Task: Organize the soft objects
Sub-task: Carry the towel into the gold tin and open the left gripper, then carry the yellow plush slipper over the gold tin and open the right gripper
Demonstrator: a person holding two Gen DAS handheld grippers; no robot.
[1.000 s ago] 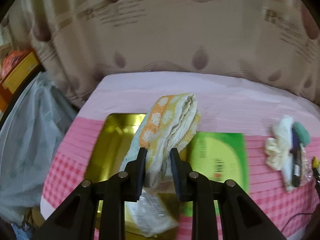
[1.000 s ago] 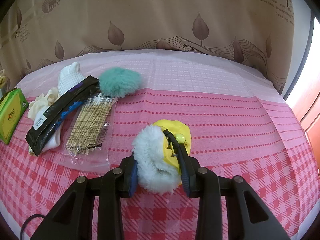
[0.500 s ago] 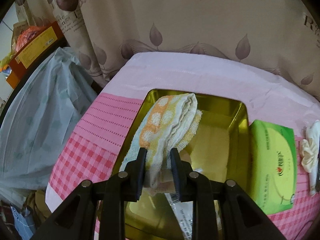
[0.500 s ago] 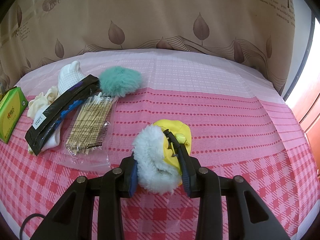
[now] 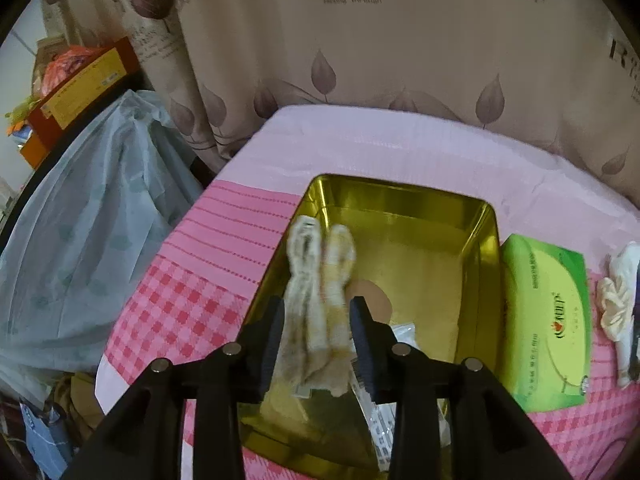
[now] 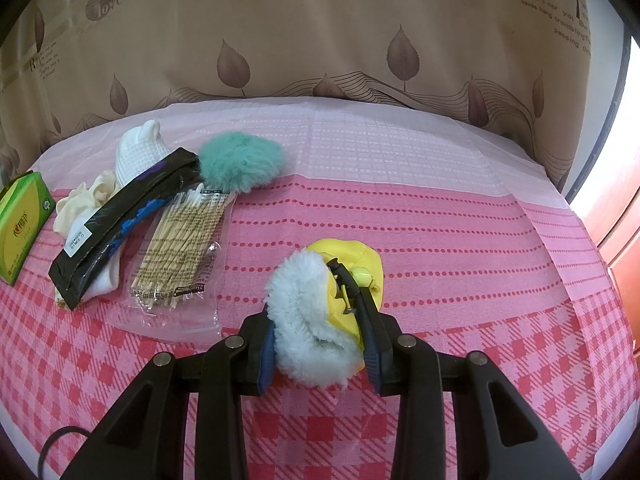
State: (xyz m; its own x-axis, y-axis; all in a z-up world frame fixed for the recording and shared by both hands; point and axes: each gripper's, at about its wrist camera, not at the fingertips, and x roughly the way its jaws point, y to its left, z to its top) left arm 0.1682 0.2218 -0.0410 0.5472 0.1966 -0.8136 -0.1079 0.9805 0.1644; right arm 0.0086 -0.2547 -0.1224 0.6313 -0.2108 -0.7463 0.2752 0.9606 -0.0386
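In the left wrist view my left gripper (image 5: 316, 320) is over the gold metal tray (image 5: 404, 196). Its jaws stand wide apart. The folded yellow and white towel (image 5: 320, 300) hangs blurred between them, dropping into the tray's left side. In the right wrist view my right gripper (image 6: 320, 336) is shut on a fluffy white and yellow plush (image 6: 312, 320) just above the pink checked tablecloth (image 6: 440, 240). A teal fluffy puff (image 6: 240, 160), a white knitted item (image 6: 138, 148) and a cream scrunchie (image 6: 86, 200) lie at the far left.
A green tissue pack (image 5: 548, 320) lies right of the tray. A plastic packet (image 5: 384, 400) lies in the tray's near end. A black packet (image 6: 120, 216) and a bag of cotton swabs (image 6: 180, 248) lie among the soft items. A curtain hangs behind the table.
My left gripper has opened and the towel is slipping down into the tray. The left gripper moved further over the tray. My right gripper has held still with the plush.
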